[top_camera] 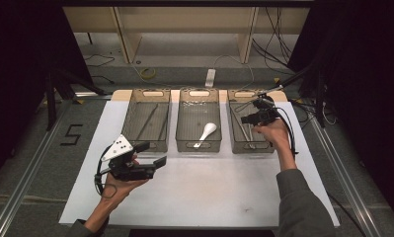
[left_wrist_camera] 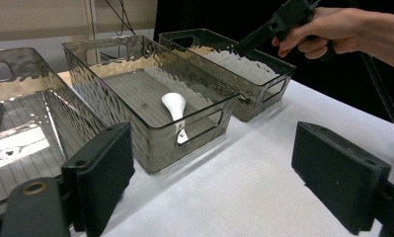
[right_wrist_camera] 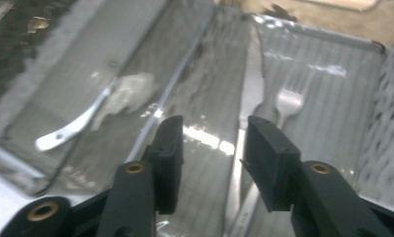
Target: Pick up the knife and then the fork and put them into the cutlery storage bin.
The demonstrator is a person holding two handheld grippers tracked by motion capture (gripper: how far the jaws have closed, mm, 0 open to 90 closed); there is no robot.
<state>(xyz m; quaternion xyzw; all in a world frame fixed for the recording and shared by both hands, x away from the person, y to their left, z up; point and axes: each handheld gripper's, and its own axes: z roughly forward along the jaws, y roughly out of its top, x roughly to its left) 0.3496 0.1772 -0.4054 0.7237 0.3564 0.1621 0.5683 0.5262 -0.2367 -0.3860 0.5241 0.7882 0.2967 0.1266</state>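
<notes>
Black jaws of the right gripper (right_wrist_camera: 212, 163) are parted, nothing held, fork (right_wrist_camera: 287, 102) just beyond; bin wall (right_wrist_camera: 182, 64) could be struck.

I see a glossy white ceramic spoon (top_camera: 207, 133) in a smoky grey, ripple-patterned clear plastic bin (top_camera: 198, 146), left of my right matte black two-jaw gripper (top_camera: 247, 119); a silver metal fork (right_wrist_camera: 282, 104) gleams beneath it.
</notes>
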